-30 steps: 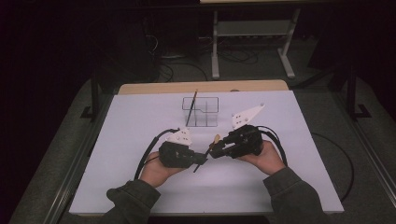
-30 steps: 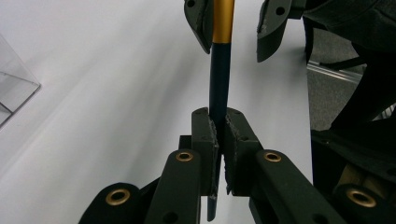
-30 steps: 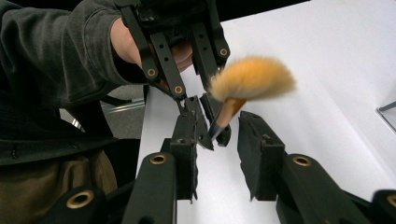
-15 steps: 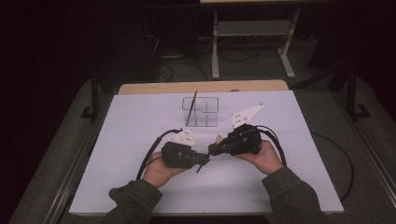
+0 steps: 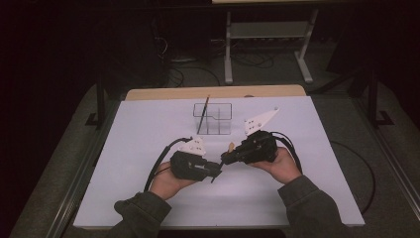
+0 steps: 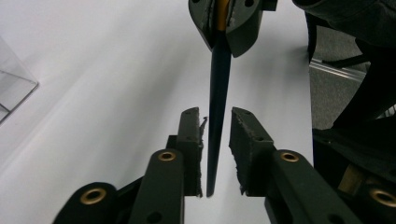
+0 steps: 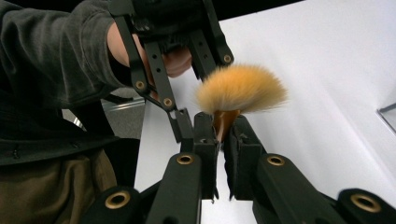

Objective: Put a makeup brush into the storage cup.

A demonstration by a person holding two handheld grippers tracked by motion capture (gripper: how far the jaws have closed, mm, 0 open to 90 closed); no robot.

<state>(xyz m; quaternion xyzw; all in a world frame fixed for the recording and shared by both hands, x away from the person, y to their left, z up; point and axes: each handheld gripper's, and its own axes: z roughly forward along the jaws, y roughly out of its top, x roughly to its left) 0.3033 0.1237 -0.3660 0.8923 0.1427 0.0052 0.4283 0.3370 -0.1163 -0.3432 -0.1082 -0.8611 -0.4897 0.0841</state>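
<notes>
The right gripper (image 5: 229, 157) pinches a makeup brush (image 7: 240, 88) just below its fluffy orange bristles, its jaws pressed onto the ferrule. The brush's dark handle (image 6: 217, 116) runs from there down between the jaws of the left gripper (image 5: 217, 172), which have just been opening: in the left gripper view both pads stand slightly off the handle, a narrow gap showing on each side. In the high view the two grippers meet nose to nose above the middle of the white table (image 5: 138, 129), each held in a hand with a dark sleeve. Farther back on the table stands a clear plastic organizer (image 5: 218, 119) with a thin dark stick (image 5: 202, 116) leaning in it.
</notes>
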